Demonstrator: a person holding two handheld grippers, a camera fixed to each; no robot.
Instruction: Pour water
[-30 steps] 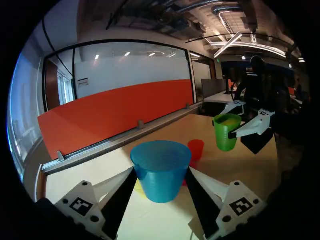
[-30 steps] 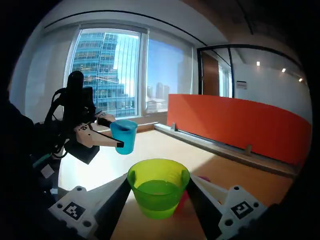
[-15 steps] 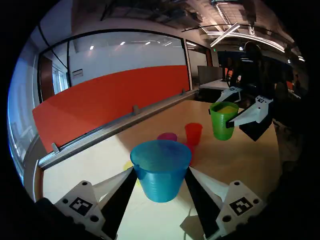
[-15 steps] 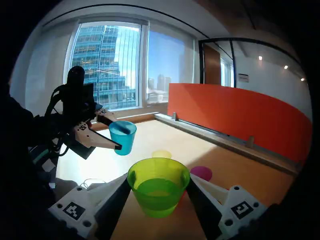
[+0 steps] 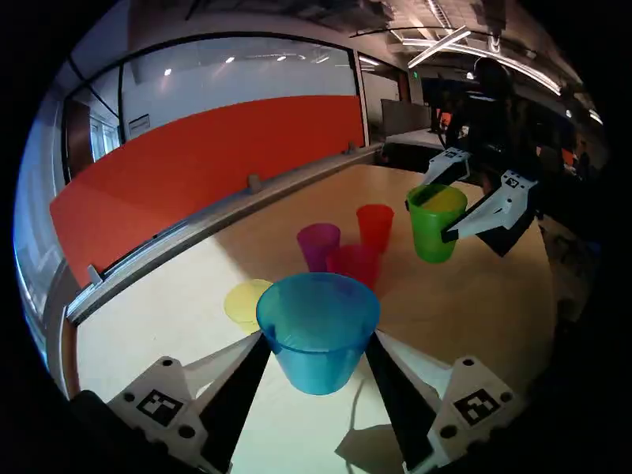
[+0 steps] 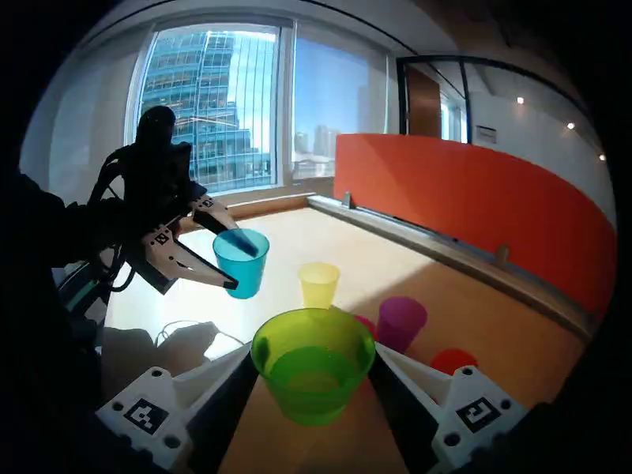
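Green and translucent, the plastic cup (image 6: 313, 365) sits clamped between both jaws of the right gripper (image 6: 313, 383), upright above the pale wooden desk (image 6: 363, 261). It seems to hold a little liquid low down, though I cannot be sure. The left gripper (image 5: 317, 355) pinches a translucent blue plastic cup (image 5: 317, 332) from both sides, also upright, and it looks empty. The two held cups are well apart. On the desk between them stand a yellow plastic cup (image 6: 318, 284), a purple one (image 6: 400, 322), an orange one (image 5: 374, 227) and a red one (image 5: 353, 265), close together. I judge the main risk to be tipping before the rims meet, which would send water onto the desk or into the wrong cup. Thin walls could also buckle or slip under a hard squeeze, and a low sweep could topple the standing cups
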